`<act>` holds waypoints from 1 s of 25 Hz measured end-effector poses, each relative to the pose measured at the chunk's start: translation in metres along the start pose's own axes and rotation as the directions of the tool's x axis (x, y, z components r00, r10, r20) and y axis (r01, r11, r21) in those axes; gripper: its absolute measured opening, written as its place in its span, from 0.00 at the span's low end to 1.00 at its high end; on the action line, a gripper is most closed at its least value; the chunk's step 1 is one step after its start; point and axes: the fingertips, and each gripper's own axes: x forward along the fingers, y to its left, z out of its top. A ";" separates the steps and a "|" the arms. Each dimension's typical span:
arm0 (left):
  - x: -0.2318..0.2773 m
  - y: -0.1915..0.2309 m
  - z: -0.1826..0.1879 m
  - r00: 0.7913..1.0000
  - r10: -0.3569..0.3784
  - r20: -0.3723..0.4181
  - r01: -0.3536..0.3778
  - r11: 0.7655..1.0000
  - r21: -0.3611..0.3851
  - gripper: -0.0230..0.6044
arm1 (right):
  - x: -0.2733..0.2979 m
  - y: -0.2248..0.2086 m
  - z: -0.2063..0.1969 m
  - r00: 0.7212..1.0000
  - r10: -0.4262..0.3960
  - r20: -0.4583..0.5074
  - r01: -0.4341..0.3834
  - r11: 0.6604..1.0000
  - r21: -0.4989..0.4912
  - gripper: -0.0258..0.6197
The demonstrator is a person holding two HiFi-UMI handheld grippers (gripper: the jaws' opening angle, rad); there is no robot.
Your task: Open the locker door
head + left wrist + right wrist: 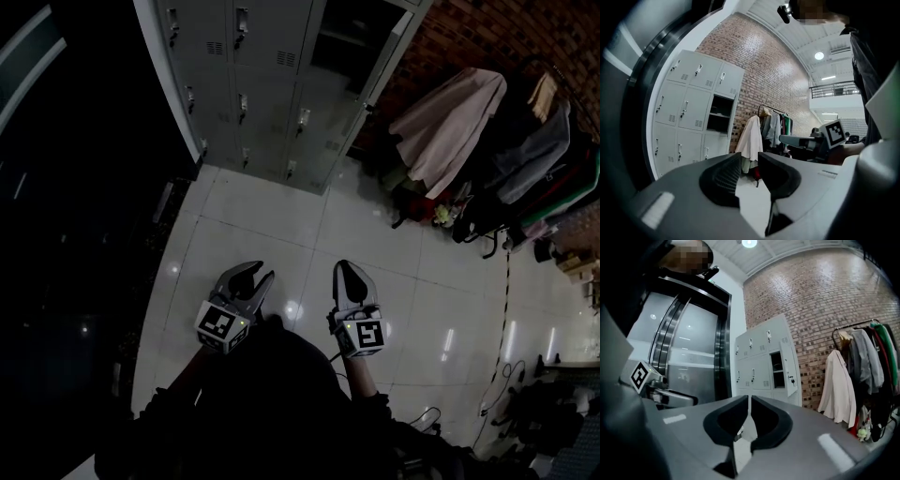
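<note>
A grey locker bank (253,84) stands against the brick wall, a few steps ahead across the tiled floor. One upper compartment (342,33) is uncovered, its door (394,47) swung out to the right; the other doors are closed. The same bank (689,112) shows in the left gripper view, and the swung-out door (790,373) in the right gripper view. My left gripper (255,274) (750,161) is held low, open and empty. Beside it, my right gripper (342,265) (749,399) has its jaws almost together with nothing between them. Both are far from the lockers.
A clothes rack (450,122) hung with coats and jackets stands right of the lockers. A dark curved glass wall (75,187) runs along the left. Cables (506,309) trail over the floor at the right.
</note>
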 end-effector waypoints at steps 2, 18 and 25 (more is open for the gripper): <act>0.002 -0.012 -0.002 1.000 -0.027 0.001 0.027 1.000 0.010 0.24 | -0.021 0.018 0.009 1.000 -0.006 0.022 0.007 1.000 -0.020 0.07; 0.005 -0.061 -0.001 0.994 -0.107 -0.005 0.107 0.993 0.039 0.24 | -0.065 0.004 0.014 0.997 -0.066 0.030 0.068 0.994 -0.080 0.04; -0.006 -0.056 -0.001 0.997 -0.074 0.000 0.074 0.997 0.036 0.24 | -0.058 0.017 0.017 0.999 -0.023 0.037 0.026 0.997 -0.076 0.04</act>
